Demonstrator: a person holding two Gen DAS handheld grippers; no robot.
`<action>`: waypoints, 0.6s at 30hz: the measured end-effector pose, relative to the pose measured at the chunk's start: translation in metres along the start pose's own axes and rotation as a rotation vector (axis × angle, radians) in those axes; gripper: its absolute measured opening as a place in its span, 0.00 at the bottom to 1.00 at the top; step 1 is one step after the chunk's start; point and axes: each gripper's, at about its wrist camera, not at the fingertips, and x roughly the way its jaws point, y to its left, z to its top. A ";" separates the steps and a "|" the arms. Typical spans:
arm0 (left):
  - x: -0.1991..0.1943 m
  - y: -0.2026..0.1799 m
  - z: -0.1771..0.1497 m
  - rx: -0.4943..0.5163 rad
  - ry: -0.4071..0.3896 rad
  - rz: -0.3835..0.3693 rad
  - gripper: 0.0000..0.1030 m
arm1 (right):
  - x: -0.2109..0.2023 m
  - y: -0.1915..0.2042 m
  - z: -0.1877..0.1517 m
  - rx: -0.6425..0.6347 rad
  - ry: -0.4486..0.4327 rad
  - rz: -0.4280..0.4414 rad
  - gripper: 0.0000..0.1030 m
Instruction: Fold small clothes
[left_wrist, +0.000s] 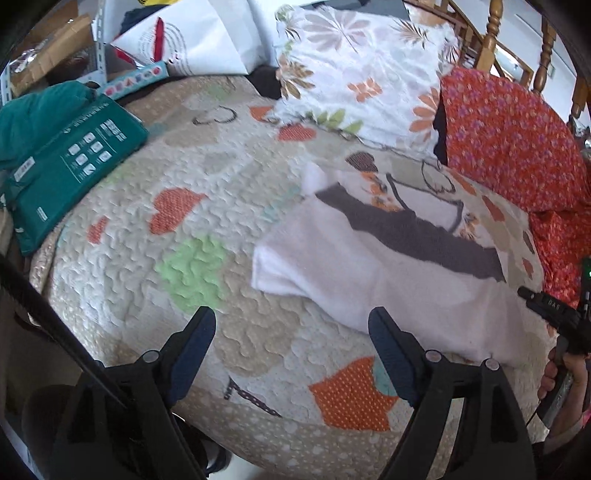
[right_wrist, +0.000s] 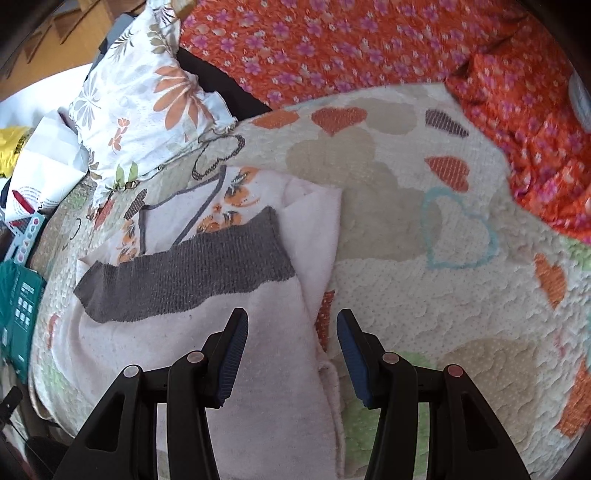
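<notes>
Two open hand-held grippers, left (left_wrist: 291, 328), right (right_wrist: 291, 332), over pink garment (right_wrist: 192, 332), heart quilt (right_wrist: 424, 302)

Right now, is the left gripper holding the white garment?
No, the left gripper hangs open over the quilt, beside the white garment.

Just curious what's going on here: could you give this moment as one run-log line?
task: fold small clothes | left gripper: open, empty | right gripper: open above pink garment | garment: on heart-patterned quilt
</notes>
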 end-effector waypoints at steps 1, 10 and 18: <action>0.002 -0.001 -0.001 0.001 0.010 -0.005 0.81 | -0.003 0.001 -0.002 -0.019 -0.013 -0.017 0.53; 0.023 -0.014 -0.007 0.005 0.057 -0.034 0.81 | 0.014 0.024 -0.010 -0.111 0.029 -0.011 0.53; 0.037 -0.021 -0.013 0.026 0.088 -0.033 0.81 | 0.039 -0.007 -0.004 -0.026 0.139 -0.169 0.60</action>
